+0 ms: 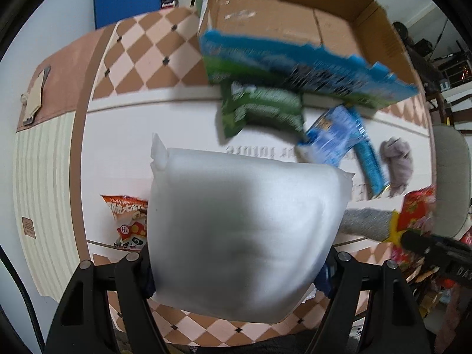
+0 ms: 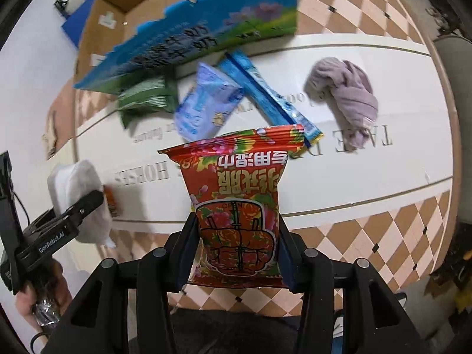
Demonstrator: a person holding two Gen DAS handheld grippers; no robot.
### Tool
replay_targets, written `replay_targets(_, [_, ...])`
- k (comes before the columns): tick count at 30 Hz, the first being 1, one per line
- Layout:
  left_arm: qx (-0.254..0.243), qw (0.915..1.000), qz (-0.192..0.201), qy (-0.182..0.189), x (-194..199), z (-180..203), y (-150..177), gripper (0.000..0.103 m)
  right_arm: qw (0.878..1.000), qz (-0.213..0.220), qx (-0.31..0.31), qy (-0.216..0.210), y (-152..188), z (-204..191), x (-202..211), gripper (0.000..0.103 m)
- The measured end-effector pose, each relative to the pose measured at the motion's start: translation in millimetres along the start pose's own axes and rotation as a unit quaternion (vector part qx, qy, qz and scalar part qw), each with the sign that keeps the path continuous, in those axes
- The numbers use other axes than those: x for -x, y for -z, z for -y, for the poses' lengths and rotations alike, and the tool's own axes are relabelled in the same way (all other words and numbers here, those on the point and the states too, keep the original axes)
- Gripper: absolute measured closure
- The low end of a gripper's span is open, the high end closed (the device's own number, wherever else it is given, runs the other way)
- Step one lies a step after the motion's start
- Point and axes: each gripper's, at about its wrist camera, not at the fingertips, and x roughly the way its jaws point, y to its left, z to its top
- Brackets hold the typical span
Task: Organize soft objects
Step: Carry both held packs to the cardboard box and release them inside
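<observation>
My left gripper [image 1: 236, 268] is shut on a white soft pack [image 1: 244, 221], held above the mat; it also shows in the right wrist view [image 2: 79, 194]. My right gripper [image 2: 236, 253] is shut on a red flowered wipes pack [image 2: 239, 203], also seen at the right edge of the left wrist view [image 1: 419, 209]. On the mat lie a green packet [image 2: 147, 96], a light blue pack [image 2: 203, 103], a long blue packet [image 2: 265, 94] and a purple cloth [image 2: 345, 94]. An orange snack bag [image 1: 129, 221] lies behind the white pack.
An open cardboard box [image 1: 295, 17] with a blue-green printed flap [image 2: 191, 41] stands at the far edge of the white mat [image 2: 368, 177]. Checkered floor tiles [image 2: 383, 236] surround the mat. A grey sock [image 1: 368, 224] lies near the red pack.
</observation>
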Motion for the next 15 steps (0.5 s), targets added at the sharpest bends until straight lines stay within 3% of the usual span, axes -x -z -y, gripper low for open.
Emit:
replay_targets(6, [-0.011, 0.9996, 0.026, 0.005, 37.2, 28.1, -17.1, 0.027, 0.998, -0.022, 0.025, -0.05, -1.6, -26.9, 36.3, 0.053])
replay_targets(8, [-0.012, 0.9994, 0.031, 0.006, 41.6, 37.2, -22.0, 0.027, 0.998, -0.012, 0.047, -0.046, -2.0, -45.4, 40.8, 0.053])
replay_targets(12, [-0.018, 0.9993, 0.032, -0.011, 32.5, 50.6, -25.0, 0.027, 0.993, 0.015, 0.097, 0.07, -2.8, -43.0, 38.6, 0.053])
replay_targets(15, [-0.021, 0.9995, 0.015, -0.019, 14.4, 59.3, -23.0, 0.027, 0.993, -0.017, 0.079, 0.087, -7.6, -20.0, 1.5, 0.053])
